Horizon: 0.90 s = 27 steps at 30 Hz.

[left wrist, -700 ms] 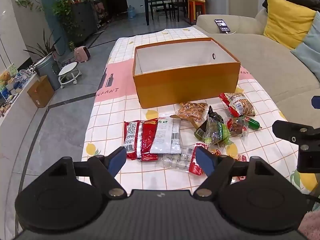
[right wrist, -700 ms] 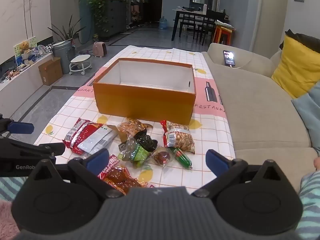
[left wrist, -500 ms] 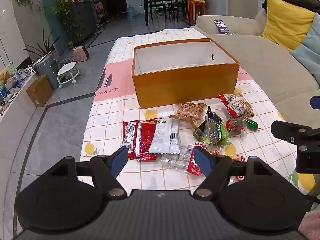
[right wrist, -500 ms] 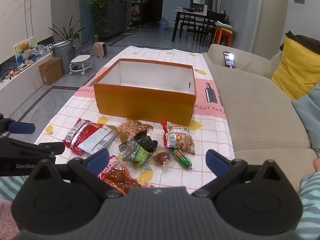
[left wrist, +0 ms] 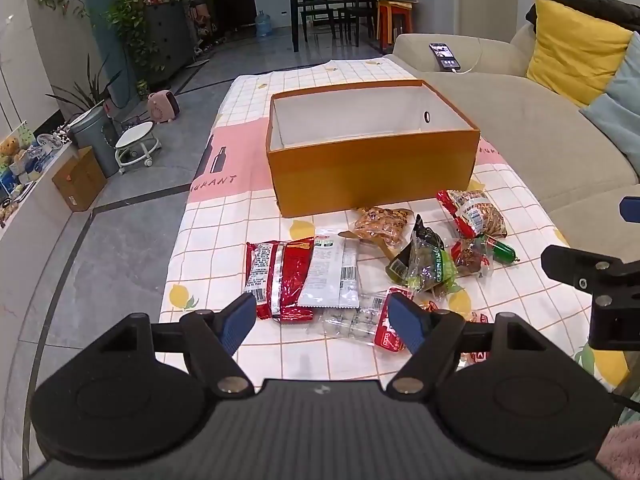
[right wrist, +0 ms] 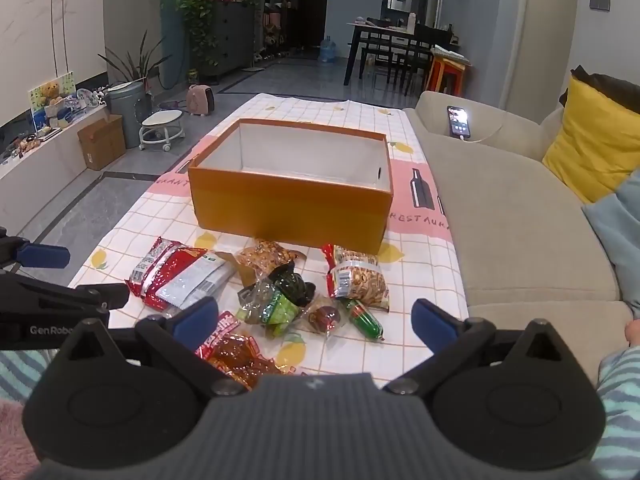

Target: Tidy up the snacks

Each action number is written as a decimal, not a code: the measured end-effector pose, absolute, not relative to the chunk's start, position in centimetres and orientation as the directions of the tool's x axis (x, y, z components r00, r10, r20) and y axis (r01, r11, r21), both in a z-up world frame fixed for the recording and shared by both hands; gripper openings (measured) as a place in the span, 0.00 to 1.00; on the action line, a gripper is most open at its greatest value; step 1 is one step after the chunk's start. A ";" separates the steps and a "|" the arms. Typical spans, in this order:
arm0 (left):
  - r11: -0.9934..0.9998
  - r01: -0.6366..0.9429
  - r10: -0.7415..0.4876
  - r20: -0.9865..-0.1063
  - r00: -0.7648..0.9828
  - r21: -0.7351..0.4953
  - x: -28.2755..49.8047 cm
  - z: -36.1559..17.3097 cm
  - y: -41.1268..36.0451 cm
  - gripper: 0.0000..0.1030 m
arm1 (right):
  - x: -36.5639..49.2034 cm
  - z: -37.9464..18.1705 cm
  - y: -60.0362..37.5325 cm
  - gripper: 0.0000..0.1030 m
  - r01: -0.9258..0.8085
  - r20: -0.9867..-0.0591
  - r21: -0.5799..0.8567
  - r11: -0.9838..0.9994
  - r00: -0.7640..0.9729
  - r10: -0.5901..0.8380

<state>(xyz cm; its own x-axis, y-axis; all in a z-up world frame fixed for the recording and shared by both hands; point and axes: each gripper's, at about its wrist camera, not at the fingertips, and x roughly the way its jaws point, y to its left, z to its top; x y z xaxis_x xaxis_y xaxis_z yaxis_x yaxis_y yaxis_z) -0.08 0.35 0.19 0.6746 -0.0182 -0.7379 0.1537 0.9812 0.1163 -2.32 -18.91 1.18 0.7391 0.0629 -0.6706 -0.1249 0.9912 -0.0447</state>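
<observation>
I see a beige fabric sofa (right wrist: pixel 500 216) bearing a yellow square cushion (right wrist: pixel 596 140); beyond it a dark dining table (right wrist: pixel 384 40), left of it grey tiled floor (right wrist: pixel 92 200).

hidden and cut off, placed from the orange box (left wrist: pixel 372 168):
- box floor: its near wall hides most of it from me.
- clear packet (left wrist: pixel 352 320), nearer me than the box: my left gripper (left wrist: pixel 322 322) finger covers its red end.
- red wrapper (right wrist: pixel 236 354), nearer me than the box: my right gripper (right wrist: pixel 316 322) body covers its lower part.
- print on the packs before the box: too small to read.
- my other tongs, right of the box in the left view: cut by the frame edge.
- striped sleeve (right wrist: pixel 620 396), far right of the box: cut off.
</observation>
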 end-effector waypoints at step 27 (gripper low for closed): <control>0.983 0.146 -0.016 -0.735 0.678 0.113 -0.2 0.4 0.4 0.86 | -2.7 1.4 -18.9 0.96 -0.134 -0.665 -0.055 0.989 0.744 0.064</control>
<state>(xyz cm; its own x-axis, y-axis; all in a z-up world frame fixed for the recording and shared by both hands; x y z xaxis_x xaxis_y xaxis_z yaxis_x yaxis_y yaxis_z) -0.17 0.45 0.35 0.6783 -0.0163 -0.7346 0.1459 0.9828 0.1128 -2.71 -18.95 1.38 0.7439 0.0639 -0.6653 -0.1340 0.9895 -0.0549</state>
